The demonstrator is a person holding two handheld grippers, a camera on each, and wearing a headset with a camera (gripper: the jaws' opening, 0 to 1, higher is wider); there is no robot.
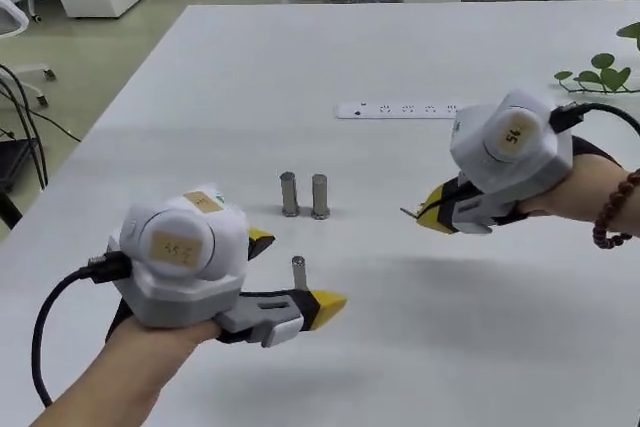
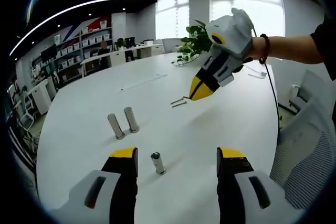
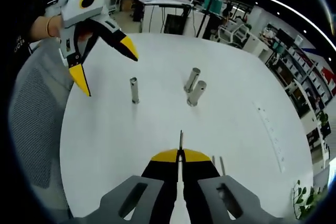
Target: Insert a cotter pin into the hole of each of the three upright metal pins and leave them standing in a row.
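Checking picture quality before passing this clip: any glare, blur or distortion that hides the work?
Head view: even light, sharp; soft shadow under the right gripper. Left gripper view: fisheye curves the table, windows blown out. Right gripper view: same curving; cotter pin and metal pins crisp.

The white tabletop point(image 1: 200, 97) carried three upright metal pins. A left pin point(image 1: 289, 194) and a right pin point(image 1: 320, 196) stood just beside each other without touching, and a third pin point(image 1: 299, 272) stood alone nearer the person. Farther back lay a white power strip point(image 1: 400, 109). Two loose cotter pins point(image 2: 178, 102) lay flat off to the right. Leaves of a plant point(image 1: 600, 72) spread over the far right edge.
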